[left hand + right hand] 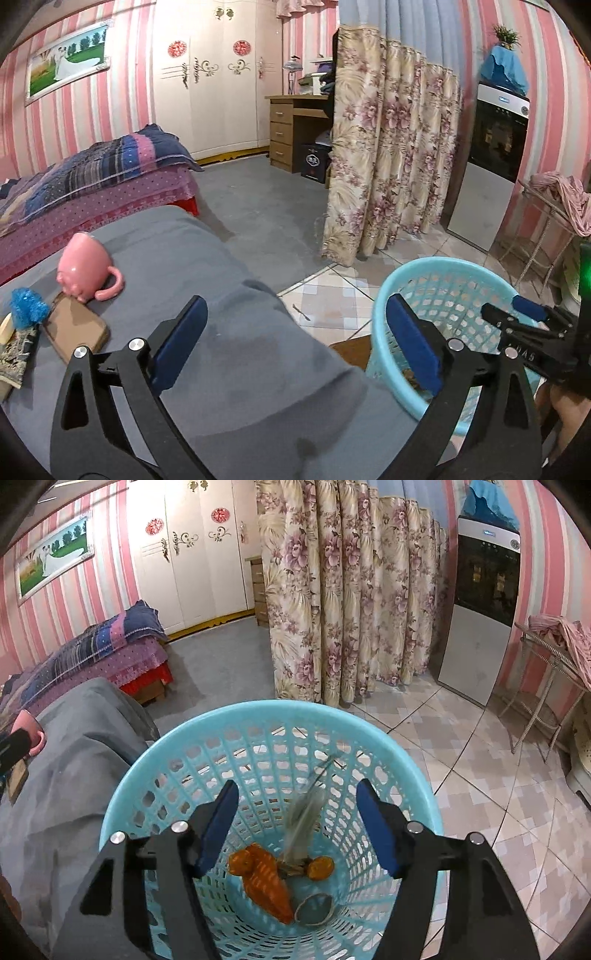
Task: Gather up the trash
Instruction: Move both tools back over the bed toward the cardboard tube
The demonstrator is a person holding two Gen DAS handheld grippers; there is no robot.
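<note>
Blurred grey scrap [304, 821] in mid-air between the right gripper [297, 829] jaws, above the blue basket [258, 716]; pads not touching it, jaws spread. Orange wrapper [267, 882] and round lid [314, 910] lie on the basket floor. Left gripper [295, 347] jaws spread wide, holding nothing, over the grey-covered surface [207, 258] beside the basket.

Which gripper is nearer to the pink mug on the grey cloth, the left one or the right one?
Left. The left gripper hangs open over the grey cloth, with the pink mug ahead to its left. The right gripper is open over the blue basket, farther away.
</note>
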